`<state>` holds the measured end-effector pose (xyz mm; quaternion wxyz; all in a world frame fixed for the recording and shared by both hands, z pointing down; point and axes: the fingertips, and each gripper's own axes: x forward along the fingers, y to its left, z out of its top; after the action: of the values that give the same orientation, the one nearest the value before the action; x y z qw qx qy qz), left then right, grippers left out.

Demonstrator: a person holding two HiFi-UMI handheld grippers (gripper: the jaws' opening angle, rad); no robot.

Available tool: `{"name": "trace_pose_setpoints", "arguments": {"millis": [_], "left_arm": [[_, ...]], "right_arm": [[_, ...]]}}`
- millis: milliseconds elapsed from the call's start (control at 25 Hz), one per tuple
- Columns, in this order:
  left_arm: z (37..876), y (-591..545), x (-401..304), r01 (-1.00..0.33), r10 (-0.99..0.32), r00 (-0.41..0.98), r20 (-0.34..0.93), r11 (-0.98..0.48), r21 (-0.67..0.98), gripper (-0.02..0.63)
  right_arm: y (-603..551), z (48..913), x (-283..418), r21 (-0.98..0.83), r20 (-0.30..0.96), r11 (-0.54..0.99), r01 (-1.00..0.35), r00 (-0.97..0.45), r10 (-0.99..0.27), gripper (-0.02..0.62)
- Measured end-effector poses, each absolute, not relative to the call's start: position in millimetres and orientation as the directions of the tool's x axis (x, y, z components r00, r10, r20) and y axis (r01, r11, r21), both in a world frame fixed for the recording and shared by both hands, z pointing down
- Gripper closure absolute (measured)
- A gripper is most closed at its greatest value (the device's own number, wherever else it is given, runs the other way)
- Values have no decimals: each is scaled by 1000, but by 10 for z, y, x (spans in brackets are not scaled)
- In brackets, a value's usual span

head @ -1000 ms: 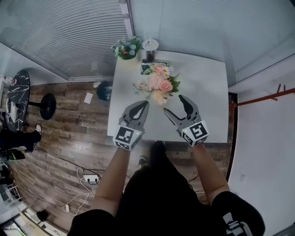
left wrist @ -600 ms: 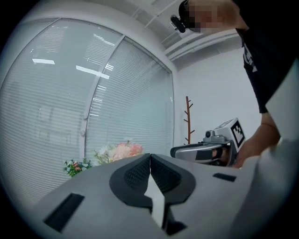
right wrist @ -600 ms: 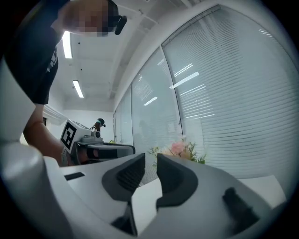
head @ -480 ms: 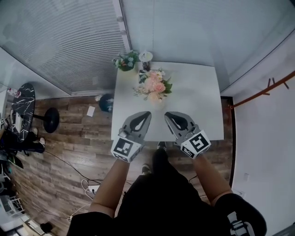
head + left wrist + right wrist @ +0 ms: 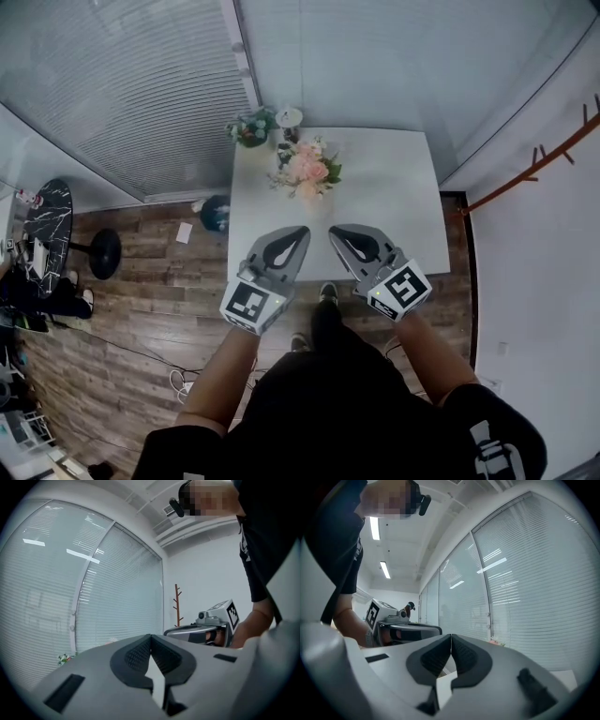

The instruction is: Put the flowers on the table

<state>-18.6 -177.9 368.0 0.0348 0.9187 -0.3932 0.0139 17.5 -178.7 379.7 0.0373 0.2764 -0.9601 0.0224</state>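
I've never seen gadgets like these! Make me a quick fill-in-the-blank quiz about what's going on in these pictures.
1. The pink bouquet stands on a white ____.
2. The left gripper and the right gripper both have their fingers ____.
3. Between the fingers of each gripper there is ____.
4. The floor is laid with ____ planks.

Missing words: table; shut; nothing; wooden.
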Motion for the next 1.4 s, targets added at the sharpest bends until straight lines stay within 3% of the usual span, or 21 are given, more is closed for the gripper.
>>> {"name": "trace_pose_setpoints", "arguments": {"millis": [1400], "left_arm": [[3654,-1794,-118,-695,-692,719,62,-717,54,592]], "right_arm": [[-1815,3737,173,-21,69,830,-558,-829,-556,575]]}}
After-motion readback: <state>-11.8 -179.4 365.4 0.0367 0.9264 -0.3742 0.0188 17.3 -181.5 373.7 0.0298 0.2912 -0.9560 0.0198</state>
